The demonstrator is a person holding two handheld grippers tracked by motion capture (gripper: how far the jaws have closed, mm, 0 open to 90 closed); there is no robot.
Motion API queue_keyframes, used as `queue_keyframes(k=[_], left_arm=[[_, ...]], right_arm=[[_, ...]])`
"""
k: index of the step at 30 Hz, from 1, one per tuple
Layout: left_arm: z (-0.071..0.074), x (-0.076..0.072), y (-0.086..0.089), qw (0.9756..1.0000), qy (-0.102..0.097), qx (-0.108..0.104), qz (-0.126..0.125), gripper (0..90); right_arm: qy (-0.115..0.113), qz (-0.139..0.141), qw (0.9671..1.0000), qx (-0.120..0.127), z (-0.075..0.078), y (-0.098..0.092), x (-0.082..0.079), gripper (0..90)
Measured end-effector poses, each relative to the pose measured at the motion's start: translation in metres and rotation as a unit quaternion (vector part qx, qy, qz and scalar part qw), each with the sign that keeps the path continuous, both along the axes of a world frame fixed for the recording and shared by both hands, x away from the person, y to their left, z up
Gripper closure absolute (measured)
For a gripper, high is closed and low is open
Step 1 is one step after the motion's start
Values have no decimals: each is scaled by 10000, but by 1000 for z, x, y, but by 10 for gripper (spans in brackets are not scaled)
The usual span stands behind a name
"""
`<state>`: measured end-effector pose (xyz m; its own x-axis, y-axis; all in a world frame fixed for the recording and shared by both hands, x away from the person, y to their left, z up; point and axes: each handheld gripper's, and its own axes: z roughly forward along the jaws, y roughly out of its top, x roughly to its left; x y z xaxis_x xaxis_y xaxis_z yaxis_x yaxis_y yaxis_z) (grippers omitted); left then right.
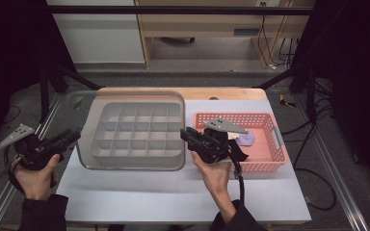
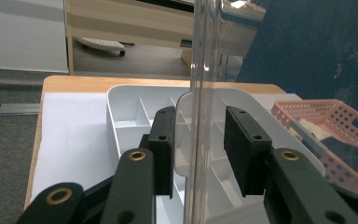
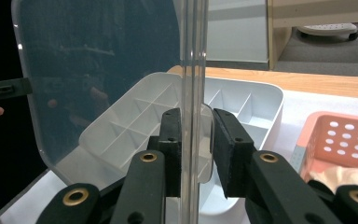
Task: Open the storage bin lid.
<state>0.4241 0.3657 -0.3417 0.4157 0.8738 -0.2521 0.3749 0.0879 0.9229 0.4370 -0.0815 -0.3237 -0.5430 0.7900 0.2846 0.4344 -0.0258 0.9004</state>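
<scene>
Clear lid (image 1: 130,130) up over the grey divider tray (image 1: 137,137), a gripper at each side.

The left gripper (image 2: 198,154) has the lid's edge between its jaws, but gaps show on both sides, so nothing is clamped there. The right gripper (image 3: 196,149) has its left pad on the lid edge; the other sits a sliver off, so I cannot tell if it pinches. Just right of the tray, the pink basket (image 1: 270,159) with cloth pieces crowds the right hand (image 1: 217,175).
</scene>
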Motion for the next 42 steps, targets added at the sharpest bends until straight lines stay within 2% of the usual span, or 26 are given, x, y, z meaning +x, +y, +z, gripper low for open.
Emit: queue_keyframes(k=[9, 14, 18, 24, 35, 42], left_arm=[[-9, -40, -1, 10000, -10, 2, -34, 637], [-10, -52, -2, 9999, -49, 67, -81, 638], [-14, -62, -3, 9999, 4, 106, -132, 640], [-26, -73, -7, 9996, 177, 108, -183, 642], [-55, -95, -5, 9981, 548, 57, -281, 646], [-67, -103, -3, 9970, 717, 102, -256, 647]], right_arm=[[-9, 269, 9996, -1, -11, -8, -35, 751], [-18, 309, 9995, 1, -16, -11, -48, 751], [48, 402, 9992, 55, -24, -15, -61, 755], [95, 435, 9990, 53, -32, -19, -70, 756], [437, 577, 9974, 67, -57, -23, -91, 760], [605, 620, 9962, 8, -70, -21, -96, 759]])
